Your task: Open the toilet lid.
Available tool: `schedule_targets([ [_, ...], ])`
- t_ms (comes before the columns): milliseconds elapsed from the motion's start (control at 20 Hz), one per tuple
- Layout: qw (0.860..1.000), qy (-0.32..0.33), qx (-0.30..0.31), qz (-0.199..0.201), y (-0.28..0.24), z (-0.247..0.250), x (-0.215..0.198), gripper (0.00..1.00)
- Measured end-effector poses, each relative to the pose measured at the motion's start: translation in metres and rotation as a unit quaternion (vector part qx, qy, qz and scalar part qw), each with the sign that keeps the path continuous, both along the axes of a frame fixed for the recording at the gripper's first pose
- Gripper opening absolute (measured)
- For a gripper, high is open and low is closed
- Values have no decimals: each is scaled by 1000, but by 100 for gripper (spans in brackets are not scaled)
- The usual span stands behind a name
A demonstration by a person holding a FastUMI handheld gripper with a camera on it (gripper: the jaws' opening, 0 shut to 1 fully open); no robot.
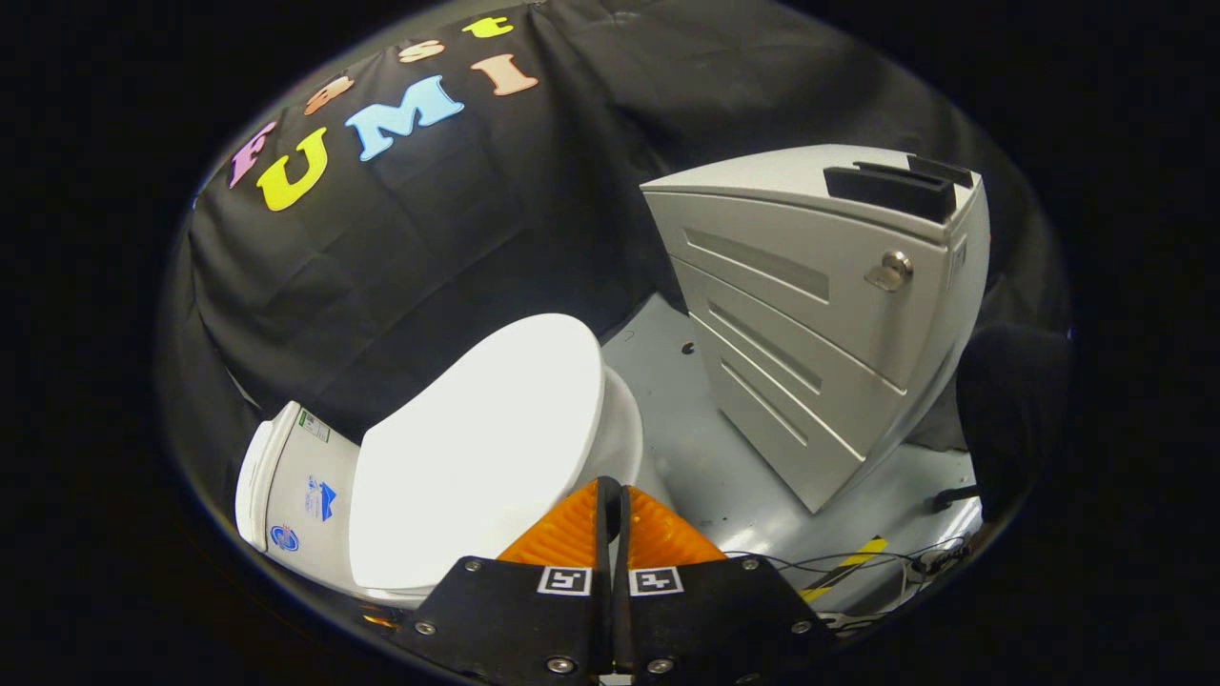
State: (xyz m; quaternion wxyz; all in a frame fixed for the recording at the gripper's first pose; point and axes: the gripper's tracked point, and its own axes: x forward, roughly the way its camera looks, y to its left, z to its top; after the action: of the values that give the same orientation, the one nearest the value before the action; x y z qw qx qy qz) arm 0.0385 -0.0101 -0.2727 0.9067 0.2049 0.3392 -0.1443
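A white toilet stands on the floor just ahead of my fingers, a little to their left. Its lid [481, 448] lies flat down over the bowl [624, 433], whose white side shows under the lid's far edge. The cistern [291, 486] with small stickers sits at the lid's near-left end. My gripper [613, 491] hovers above the lid's right edge, its two fingers pressed together with nothing between them. I cannot tell whether the fingertips touch the lid.
A grey drawer cabinet [820, 314] with a round lock stands to the right of the toilet, a strip of grey floor [710, 457] between them. Cables and yellow-black tape [843, 567] lie on the floor right of my fingers. Black cloth hangs behind.
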Motion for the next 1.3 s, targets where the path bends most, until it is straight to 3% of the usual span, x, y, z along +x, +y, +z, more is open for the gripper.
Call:
schedule_targets([
  [450, 999, -9, -48, 6, 8, 33, 6, 0],
  [900, 994, -38, -98, 32, 35, 100, 15, 0],
  [1300, 977, -59, -189, 81, 77, 165, 25, 0],
])
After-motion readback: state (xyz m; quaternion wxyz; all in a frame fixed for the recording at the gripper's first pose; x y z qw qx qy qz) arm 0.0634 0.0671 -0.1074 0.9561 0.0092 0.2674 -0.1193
